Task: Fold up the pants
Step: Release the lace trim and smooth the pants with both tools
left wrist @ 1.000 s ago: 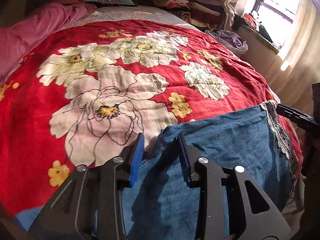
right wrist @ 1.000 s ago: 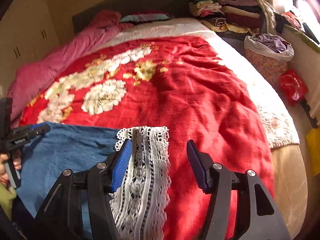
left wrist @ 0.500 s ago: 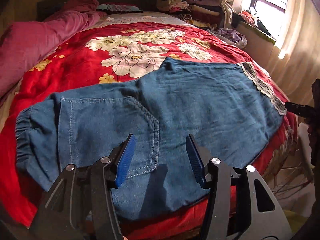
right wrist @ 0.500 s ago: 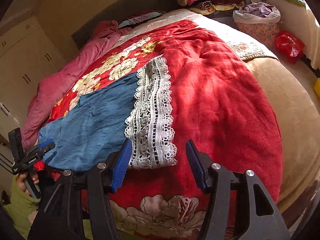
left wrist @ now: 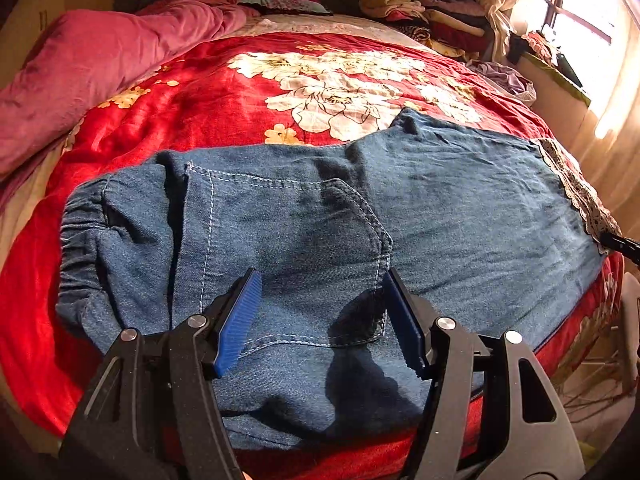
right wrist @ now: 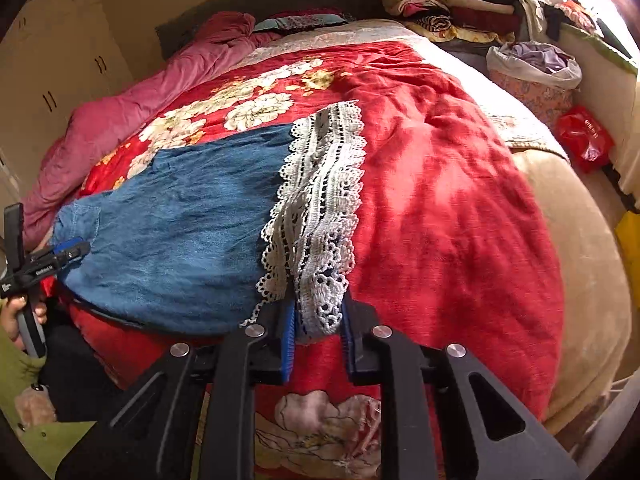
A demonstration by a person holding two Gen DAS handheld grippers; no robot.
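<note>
One pair of pants is lying flat across the bed's near edge, a pink quilt lying along the left edge. The left gripper is hovering released over the back pocket. The right gripper is clenching the lace hem at the near edge.

Blue denim pants lie flat across the near edge of the bed, folded lengthwise, back pocket facing up. Elastic waistband bunched at left; white lace cuff at right.
</note>
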